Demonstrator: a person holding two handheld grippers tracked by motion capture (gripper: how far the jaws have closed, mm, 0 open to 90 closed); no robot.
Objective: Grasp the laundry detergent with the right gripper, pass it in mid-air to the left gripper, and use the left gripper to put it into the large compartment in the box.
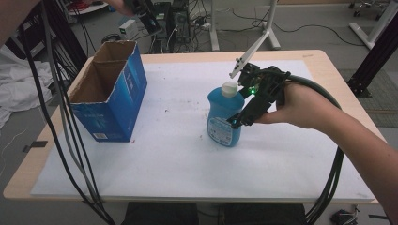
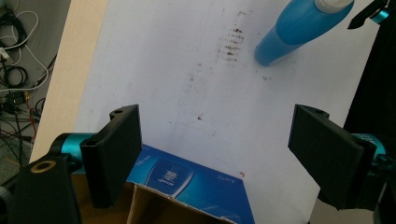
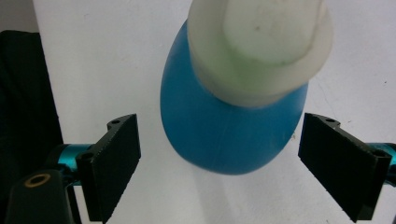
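Your right gripper (image 3: 219, 163) stands with jaws spread wide. The blue bottle (image 3: 229, 126) sits upright between them, clear of both pads, its white cap (image 3: 261, 46) nearest the camera. Your left gripper (image 2: 215, 154) is likewise spread wide and holds nothing. The blue carton (image 2: 187, 182) lies below its jaws, and the bottle stands well beyond them.
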